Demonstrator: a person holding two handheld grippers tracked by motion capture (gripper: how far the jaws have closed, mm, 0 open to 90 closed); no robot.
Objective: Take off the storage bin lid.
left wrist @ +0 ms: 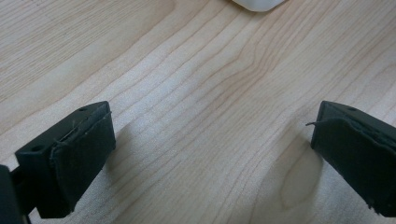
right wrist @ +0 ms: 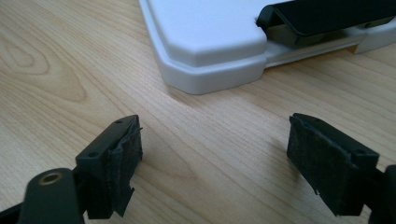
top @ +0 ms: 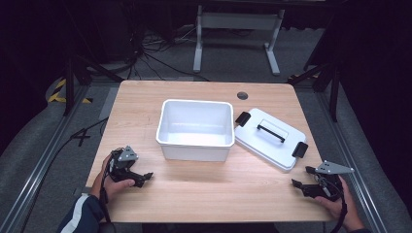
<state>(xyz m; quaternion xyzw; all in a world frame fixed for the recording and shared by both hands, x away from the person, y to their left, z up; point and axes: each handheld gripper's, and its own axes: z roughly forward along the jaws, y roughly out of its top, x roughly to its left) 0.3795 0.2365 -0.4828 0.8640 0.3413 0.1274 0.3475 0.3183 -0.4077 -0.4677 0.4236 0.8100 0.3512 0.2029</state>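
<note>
On a light wooden table (top: 204, 194), whose far edge carries a small round dark grommet (top: 242, 95), a white open-topped bin (top: 196, 128) is set near the middle, its inside bare. Just beside the bin, toward the right edge, a white lid (top: 270, 138) is laid flat on the wood with its top up; a black handle (top: 271, 131) runs across its middle and a black latch (top: 300, 149) is fixed at each end. Whether lid and bin touch cannot be told. Near the front left corner, the left gripper (top: 144, 177) is held low over the table by a hand (top: 114, 187) in a dark sleeve with a white stripe; its jaws are spread wide with nothing between them, and in the left gripper view bare wood grain is seen between the pads (left wrist: 81, 156). Near the front right corner, the right gripper (top: 302, 177) is held by the other hand (top: 340, 206), its jaws likewise parted and holding nothing. In the right gripper view, the lid's near corner and one latch are seen beyond the jaws, apart from them.
</note>
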